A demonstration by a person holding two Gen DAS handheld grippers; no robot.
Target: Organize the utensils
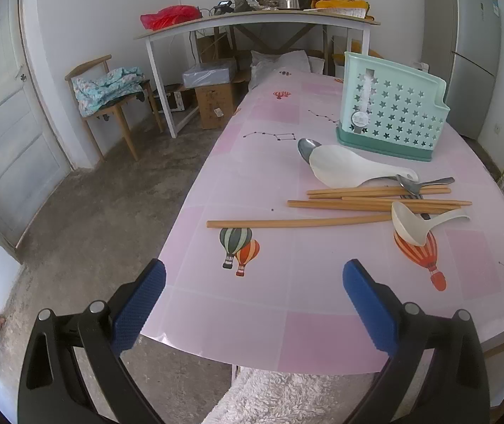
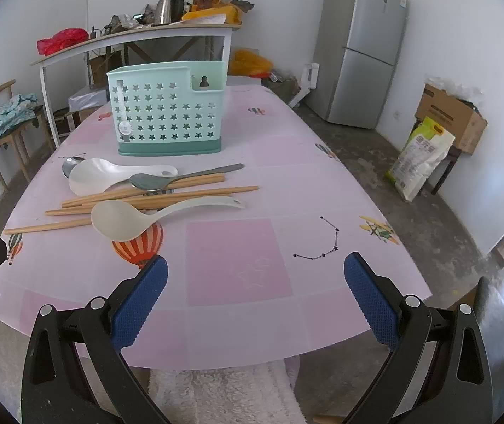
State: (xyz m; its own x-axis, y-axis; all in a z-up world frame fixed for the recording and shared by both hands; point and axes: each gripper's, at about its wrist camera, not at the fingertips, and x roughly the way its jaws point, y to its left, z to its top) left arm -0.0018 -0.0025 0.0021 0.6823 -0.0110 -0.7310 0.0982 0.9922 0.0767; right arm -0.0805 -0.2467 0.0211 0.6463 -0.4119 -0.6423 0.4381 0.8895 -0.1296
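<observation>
Utensils lie in a loose heap on a pink patterned surface [image 2: 237, 258], in front of a mint-green holder [image 2: 167, 109] with star-shaped cut-outs and a darker green base. The holder stands upright, farther from the cameras than the heap and just apart from it.

Within the heap, a white rice paddle [image 2: 110, 173] lies nearest the holder, its blade partly over the bowl of a metal spoon [image 1: 306, 146]. A second metal spoon [image 2: 152, 181] rests across the bundle of wooden chopsticks [image 2: 152, 196], its handle running to the right in the right wrist view. The chopsticks lie roughly parallel; one chopstick [image 1: 287, 223] sits apart on the near side, reaching well to the left in the left wrist view. A white ladle [image 2: 124, 221] lies nearest the cameras, its bowl over a printed orange balloon and its handle crossing the chopsticks.

The left gripper [image 1: 253, 300] hangs above the near left edge of the surface, its blue-padded fingers [image 1: 138, 311] spread wide with nothing between them. The right gripper [image 2: 255, 296] hangs over the near edge to the right of the heap, likewise spread wide and empty. Neither touches any utensil.

Behind the surface stand a white-legged side table [image 2: 138, 35] carrying a kettle [image 2: 167, 7] and clutter, a wooden chair [image 1: 110, 106] with folded cloth, and a grey refrigerator [image 2: 361, 49].
</observation>
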